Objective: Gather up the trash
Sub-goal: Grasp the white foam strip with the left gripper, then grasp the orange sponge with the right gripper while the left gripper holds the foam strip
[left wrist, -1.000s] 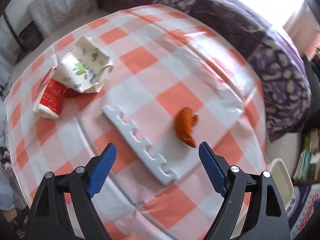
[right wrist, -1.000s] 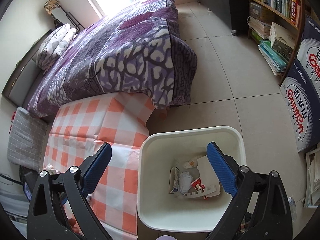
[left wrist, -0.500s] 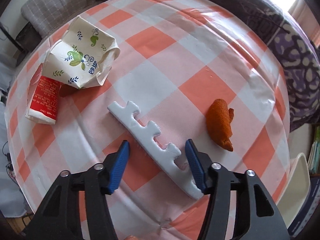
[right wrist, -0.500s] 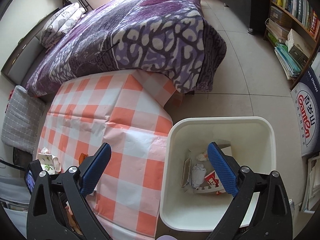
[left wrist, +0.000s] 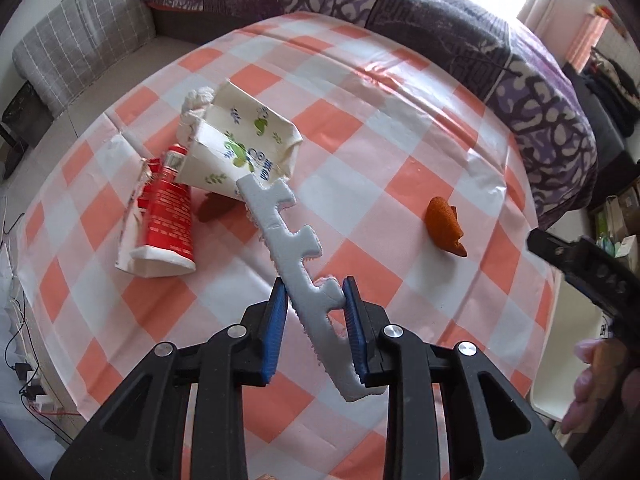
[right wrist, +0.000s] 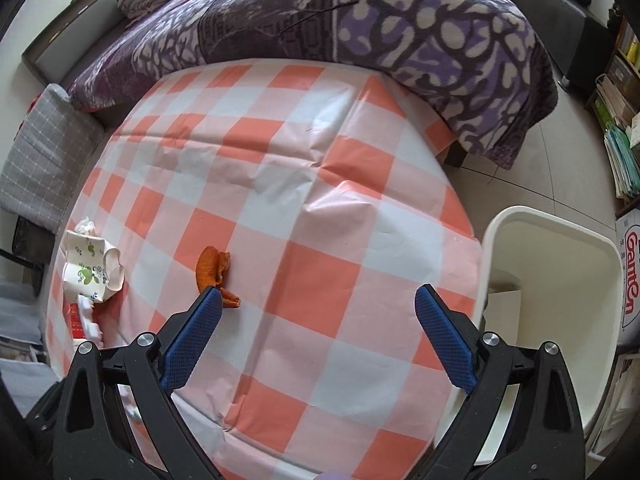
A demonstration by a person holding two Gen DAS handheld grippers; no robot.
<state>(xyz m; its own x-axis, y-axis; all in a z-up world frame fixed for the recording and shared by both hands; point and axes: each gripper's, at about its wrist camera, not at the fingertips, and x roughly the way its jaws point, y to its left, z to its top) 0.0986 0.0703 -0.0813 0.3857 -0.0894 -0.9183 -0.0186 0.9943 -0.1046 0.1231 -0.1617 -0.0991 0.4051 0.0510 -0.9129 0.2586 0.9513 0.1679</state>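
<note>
My left gripper (left wrist: 314, 304) is shut on a white notched foam strip (left wrist: 292, 248) and holds it lifted above the checkered table (left wrist: 360, 128). A crushed paper cup with a leaf print (left wrist: 244, 144), a red and white tube (left wrist: 168, 216) and an orange peel (left wrist: 444, 226) lie on the table. My right gripper (right wrist: 318, 320) is open and empty above the table's near edge, with the orange peel (right wrist: 212, 270) just beyond its left fingertip. The white trash bin (right wrist: 552, 300) stands to its right.
A bed with a purple patterned blanket (right wrist: 360, 24) borders the table's far side. A grey checked cushion (left wrist: 80, 40) sits at the back left. Bookshelves and a printed carton (right wrist: 630, 272) stand right of the bin. Cables lie on the floor at the left (left wrist: 24, 380).
My left gripper closed on the foam strip and lifted it off the table. My right gripper swung left from over the bin to over the table, near the orange peel.
</note>
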